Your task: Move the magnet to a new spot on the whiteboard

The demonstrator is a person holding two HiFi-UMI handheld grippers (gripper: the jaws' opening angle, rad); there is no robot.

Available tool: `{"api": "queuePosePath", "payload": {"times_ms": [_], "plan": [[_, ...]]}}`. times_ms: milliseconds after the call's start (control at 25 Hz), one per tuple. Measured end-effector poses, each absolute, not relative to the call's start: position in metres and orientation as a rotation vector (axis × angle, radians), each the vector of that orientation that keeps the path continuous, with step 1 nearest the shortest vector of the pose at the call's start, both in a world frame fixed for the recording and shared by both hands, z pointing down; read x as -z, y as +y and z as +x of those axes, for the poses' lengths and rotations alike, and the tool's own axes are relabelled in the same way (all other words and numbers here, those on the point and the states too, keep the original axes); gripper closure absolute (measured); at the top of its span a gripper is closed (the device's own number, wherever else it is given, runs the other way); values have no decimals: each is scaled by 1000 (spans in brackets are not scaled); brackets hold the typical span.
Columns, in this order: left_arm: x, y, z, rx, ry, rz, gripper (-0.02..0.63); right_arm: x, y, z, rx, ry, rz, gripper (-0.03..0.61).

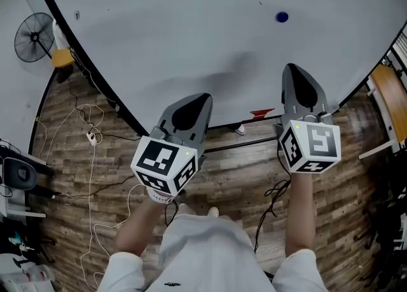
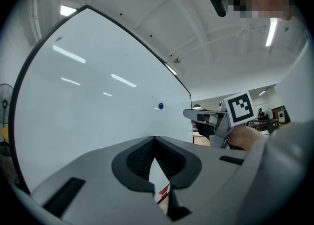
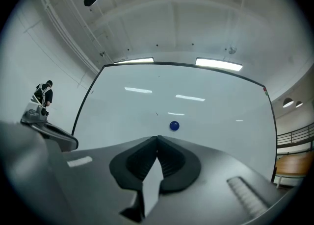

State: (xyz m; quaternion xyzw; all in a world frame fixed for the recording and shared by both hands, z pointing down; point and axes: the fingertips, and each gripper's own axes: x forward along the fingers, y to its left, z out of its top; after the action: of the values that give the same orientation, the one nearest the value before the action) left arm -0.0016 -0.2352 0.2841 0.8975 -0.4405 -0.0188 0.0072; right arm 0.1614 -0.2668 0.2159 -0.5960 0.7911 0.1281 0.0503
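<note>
A small round blue magnet (image 1: 282,16) sticks to the large whiteboard (image 1: 191,36), well beyond both grippers. In the right gripper view the magnet (image 3: 174,126) sits just above and slightly right of the jaw tips. My right gripper (image 1: 293,69) is shut with nothing between its jaws and stays apart from the magnet. My left gripper (image 1: 205,97) is also shut and empty, lower and to the left, near the board's bottom edge. From the left gripper view the magnet (image 2: 161,106) is a far blue dot, and the right gripper (image 2: 188,114) shows at the right.
A red marker (image 1: 261,114) lies on the board's lower ledge between the grippers. Loose white cables (image 1: 89,157) run over the wooden floor. A standing fan (image 1: 34,37) is at the far left, and a wooden chair (image 1: 389,103) at the right.
</note>
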Motion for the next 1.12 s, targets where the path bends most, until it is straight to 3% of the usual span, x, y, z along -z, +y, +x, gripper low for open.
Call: {"api": "queuePosePath", "payload": {"times_ms": [1120], "plan": [[-326,-179,-22,-12,-1430,2779,607,-318,-168,183,-233,2411,-1863,568]]}}
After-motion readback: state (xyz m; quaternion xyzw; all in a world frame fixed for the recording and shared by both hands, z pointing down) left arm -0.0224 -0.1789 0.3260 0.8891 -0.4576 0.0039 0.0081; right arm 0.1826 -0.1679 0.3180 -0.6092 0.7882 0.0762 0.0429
